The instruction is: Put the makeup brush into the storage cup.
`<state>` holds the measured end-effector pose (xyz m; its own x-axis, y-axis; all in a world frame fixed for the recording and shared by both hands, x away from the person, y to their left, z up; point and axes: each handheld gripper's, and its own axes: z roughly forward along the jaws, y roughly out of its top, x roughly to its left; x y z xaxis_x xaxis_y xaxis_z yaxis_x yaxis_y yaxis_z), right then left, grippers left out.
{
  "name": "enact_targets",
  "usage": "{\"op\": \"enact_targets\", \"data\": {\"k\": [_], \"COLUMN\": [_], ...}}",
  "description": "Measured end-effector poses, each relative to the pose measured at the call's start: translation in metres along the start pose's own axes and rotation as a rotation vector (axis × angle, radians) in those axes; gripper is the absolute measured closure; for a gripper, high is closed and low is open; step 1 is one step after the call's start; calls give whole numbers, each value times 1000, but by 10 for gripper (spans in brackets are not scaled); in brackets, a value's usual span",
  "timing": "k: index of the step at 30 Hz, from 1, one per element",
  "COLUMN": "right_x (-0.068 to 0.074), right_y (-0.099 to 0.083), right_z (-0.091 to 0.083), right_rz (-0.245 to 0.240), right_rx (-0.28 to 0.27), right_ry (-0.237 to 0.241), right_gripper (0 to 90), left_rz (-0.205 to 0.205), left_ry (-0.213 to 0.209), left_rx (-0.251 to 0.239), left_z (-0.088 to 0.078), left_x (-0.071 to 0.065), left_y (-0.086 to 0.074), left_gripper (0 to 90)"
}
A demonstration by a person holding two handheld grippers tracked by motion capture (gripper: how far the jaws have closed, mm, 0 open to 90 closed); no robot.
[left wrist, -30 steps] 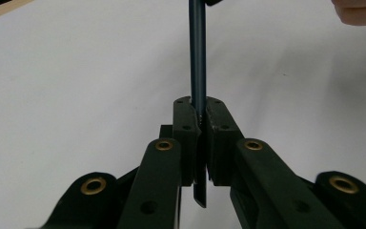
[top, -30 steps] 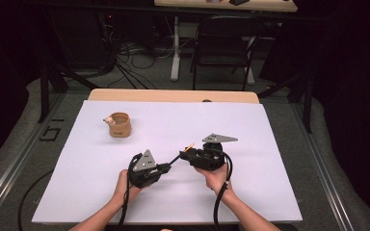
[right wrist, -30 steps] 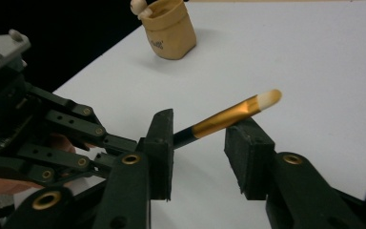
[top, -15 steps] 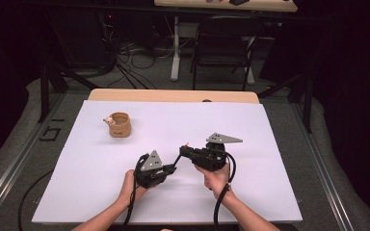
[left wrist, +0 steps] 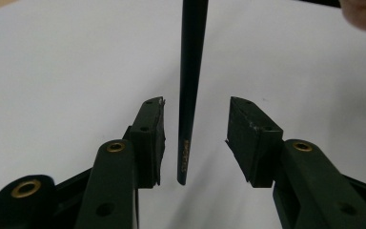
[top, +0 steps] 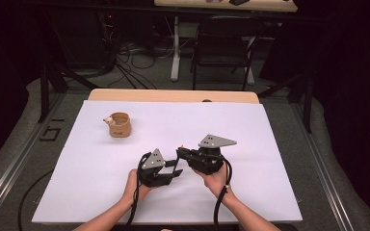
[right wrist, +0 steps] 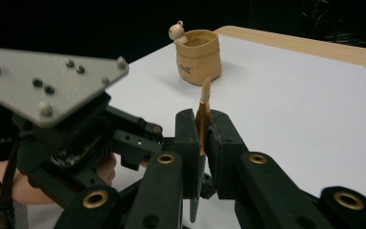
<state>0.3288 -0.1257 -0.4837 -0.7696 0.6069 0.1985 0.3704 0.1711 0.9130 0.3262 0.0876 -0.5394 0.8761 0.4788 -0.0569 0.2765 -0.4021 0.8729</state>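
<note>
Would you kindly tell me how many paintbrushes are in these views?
1. The paintbrush is clamped in the right gripper, its dark handle running between the left gripper's parted fingers. Others could hide inside the tan pot.

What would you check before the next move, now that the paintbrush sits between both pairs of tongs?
1. Right tongs clamped on the paintbrush near its bristles: ok.
2. Left tongs released: ok. They have just been opening, and the handle stands free between the pads.
3. Tan pot upright with its mouth open: ok.
4. White sheet bare between the tongs and the pot: ok.
5. Right grip firm enough that the paintbrush will not slip: cannot tell.
</note>
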Motion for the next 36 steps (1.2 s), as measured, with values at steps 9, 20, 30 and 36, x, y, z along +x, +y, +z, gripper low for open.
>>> {"op": "enact_targets", "data": {"k": [9, 20, 30, 36], "right_x": [4, 4, -4, -8], "right_y": [-1, -1, -1, -5], "right_z": [3, 5, -2, -10], "right_rz": [-44, -65, -54, -70], "right_rx": [26, 41, 34, 57], "right_ry": [-13, -13, -26, -51], "right_gripper": [839, 829, 450, 212], "left_rz": [-6, -3, -24, -32], "left_ry": [16, 12, 44, 74], "left_rx": [-71, -92, -108, -114], "left_z": [-8, -7, -13, -19], "left_x": [2, 1, 10, 16], "left_y": [6, 7, 6, 5], "left_gripper": [713, 831, 832, 832]}}
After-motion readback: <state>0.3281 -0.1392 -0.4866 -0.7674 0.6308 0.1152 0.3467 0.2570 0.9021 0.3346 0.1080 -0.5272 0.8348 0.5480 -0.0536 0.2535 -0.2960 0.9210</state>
